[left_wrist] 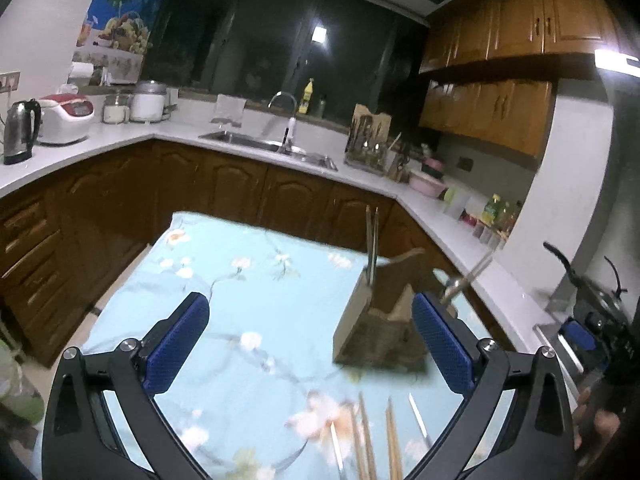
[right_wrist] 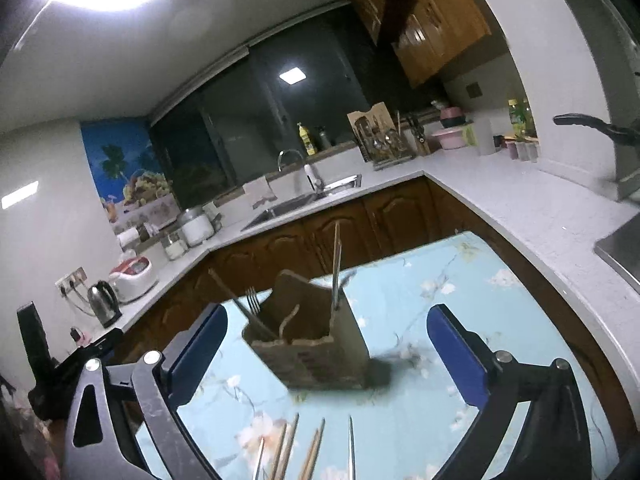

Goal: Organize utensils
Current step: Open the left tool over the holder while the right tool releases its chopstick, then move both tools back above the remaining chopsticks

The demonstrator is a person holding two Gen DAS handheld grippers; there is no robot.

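Observation:
A wooden utensil holder (left_wrist: 380,328) (right_wrist: 316,344) stands on the light-blue floral tablecloth (left_wrist: 256,280) (right_wrist: 440,288). A pair of chopsticks (left_wrist: 373,240) (right_wrist: 336,264) stands upright in it. A fork (right_wrist: 253,306) leans in its left compartment; in the left wrist view a blurred metal handle (left_wrist: 466,280) sticks out to the right. Several chopsticks (left_wrist: 376,436) (right_wrist: 304,452) lie on the cloth near the front. My left gripper (left_wrist: 312,344) is open and empty, left of the holder. My right gripper (right_wrist: 328,348) is open and empty, with the holder ahead between its fingers.
An L-shaped white counter (left_wrist: 120,136) runs behind the table with a sink (left_wrist: 264,144), a kettle (left_wrist: 20,130), a rice cooker (left_wrist: 66,118) and a second utensil rack (left_wrist: 370,140). Brown cabinets (left_wrist: 240,184) stand below. A stove with a pan handle (left_wrist: 572,268) is at the right.

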